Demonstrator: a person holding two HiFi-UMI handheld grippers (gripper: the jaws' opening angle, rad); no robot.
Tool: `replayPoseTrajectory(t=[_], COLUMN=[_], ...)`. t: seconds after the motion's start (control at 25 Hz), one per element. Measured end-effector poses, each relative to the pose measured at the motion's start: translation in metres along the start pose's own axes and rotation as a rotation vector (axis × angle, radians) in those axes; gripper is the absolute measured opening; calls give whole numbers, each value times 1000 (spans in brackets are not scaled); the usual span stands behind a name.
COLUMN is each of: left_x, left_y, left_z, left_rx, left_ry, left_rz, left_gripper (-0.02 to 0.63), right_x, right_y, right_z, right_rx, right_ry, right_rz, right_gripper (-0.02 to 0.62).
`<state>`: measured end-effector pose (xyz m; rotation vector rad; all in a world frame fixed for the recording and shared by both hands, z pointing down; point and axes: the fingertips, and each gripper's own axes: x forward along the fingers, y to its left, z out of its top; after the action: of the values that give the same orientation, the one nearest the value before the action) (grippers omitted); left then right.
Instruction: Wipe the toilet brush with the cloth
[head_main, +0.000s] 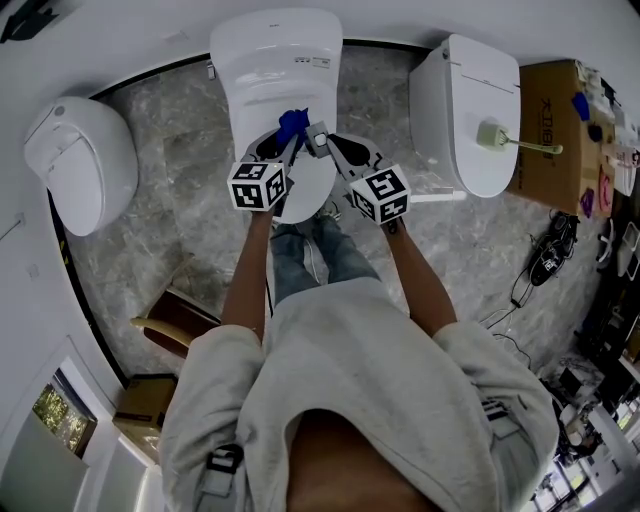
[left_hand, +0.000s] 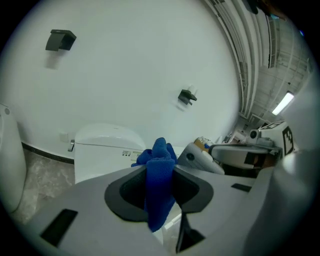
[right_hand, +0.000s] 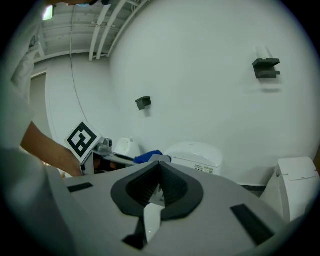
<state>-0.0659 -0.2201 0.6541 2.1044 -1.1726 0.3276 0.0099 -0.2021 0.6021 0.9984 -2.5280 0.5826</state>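
My left gripper (head_main: 290, 138) (left_hand: 160, 167) is shut on a folded blue cloth (head_main: 292, 122) (left_hand: 160, 192) that sticks out above and below the jaws. Just to its right, my right gripper (head_main: 320, 140) (right_hand: 160, 167) is shut on a thin white piece (right_hand: 151, 220), apparently a handle; a white rod (head_main: 440, 197) shows beside its marker cube. No brush head shows on it. Both tips hover close together over the middle toilet (head_main: 275, 60). The cloth (right_hand: 148, 157) shows in the right gripper view too. A pale green brush (head_main: 490, 135) lies on the right toilet's lid (head_main: 470, 90).
A third toilet (head_main: 85, 160) stands at the left. A cardboard box (head_main: 550, 120) sits beyond the right toilet, with shoes and cables (head_main: 550, 255) on the marble floor. A wooden item (head_main: 170, 320) and a small box (head_main: 145, 400) lie behind me on the left.
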Motion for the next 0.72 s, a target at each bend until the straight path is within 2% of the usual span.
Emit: replayPoseTrajectory(t=[0.48,0.72], left_x=[7,5], left_y=[-2,-10], left_z=[-40,-73], left_rx=[-37,-59], left_ry=[88,165], left_rz=[-2,-36], left_gripper=[121,121], right_x=[-1,0], right_y=[-3,-2], right_z=[1,2], right_rx=[2,0], right_ry=[-2,0], right_rz=[-4,-3], right_gripper=[31,31])
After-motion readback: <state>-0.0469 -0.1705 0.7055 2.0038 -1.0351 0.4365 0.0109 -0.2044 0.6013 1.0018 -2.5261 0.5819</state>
